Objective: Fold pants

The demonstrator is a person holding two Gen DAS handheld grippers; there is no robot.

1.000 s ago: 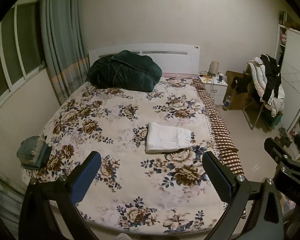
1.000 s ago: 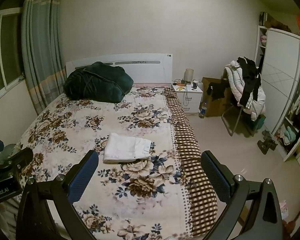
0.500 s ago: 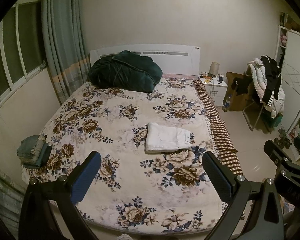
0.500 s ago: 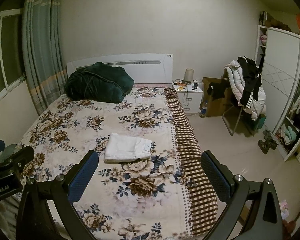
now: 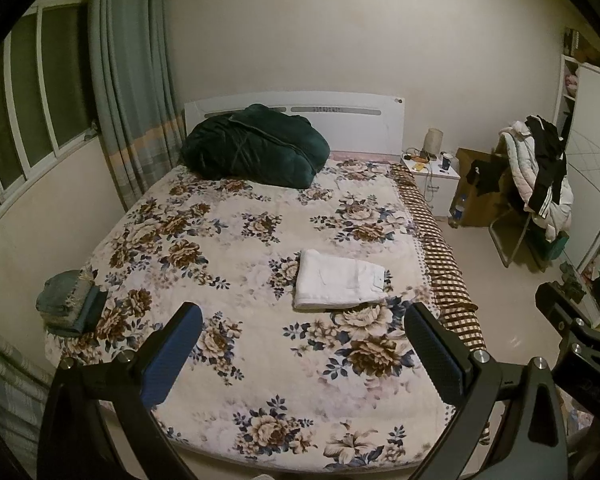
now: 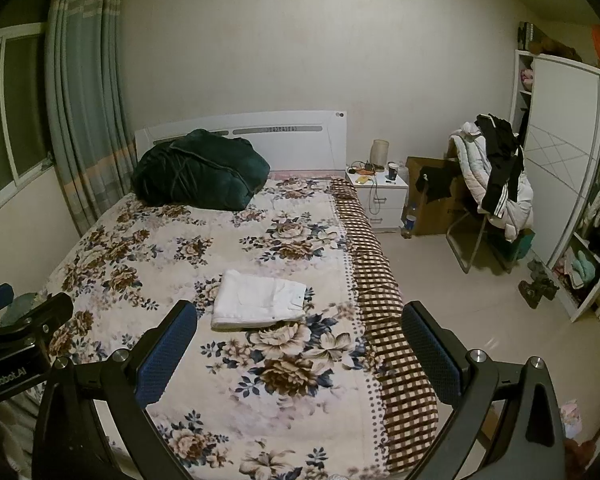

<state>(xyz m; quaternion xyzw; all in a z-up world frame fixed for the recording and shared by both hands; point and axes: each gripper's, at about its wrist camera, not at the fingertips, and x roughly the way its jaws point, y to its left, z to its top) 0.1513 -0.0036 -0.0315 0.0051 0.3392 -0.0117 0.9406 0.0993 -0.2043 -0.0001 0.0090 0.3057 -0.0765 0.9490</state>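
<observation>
White pants (image 5: 338, 280) are seen lying as a compact, squared rectangle on the floral bedspread (image 5: 228, 248), towards the checkered edge (image 5: 444, 264) of the bed and well short of the headboard (image 5: 340, 108); in the right wrist view the same bundle (image 6: 260, 300) sits just left of that checkered strip. The layers are stacked evenly and the edges are aligned, so the folding is judged to be essentially finished, and the bundle appears to have been set flat where the bedspread is bare so that it keeps its shape. Neither tool is in contact with it. The left gripper (image 5: 300, 356) is held above the foot of the bed with its jaws spread wide and nothing between the blue pads, and the right gripper (image 6: 298, 354) is held likewise, wide apart and empty, nearer the checkered edge; both are well apart from the pants, which suggests a stand-off posture rather than an approach. A dark green duvet (image 5: 252, 148) is bunched against the headboard, clear of the working area, and a small pile of folded blue-grey clothing (image 5: 70, 304) rests at the corner of the bed farthest from the checkered edge, possibly where finished items are gathered. If anything remains, it is judged to be only moving the folded pants to that pile.
</observation>
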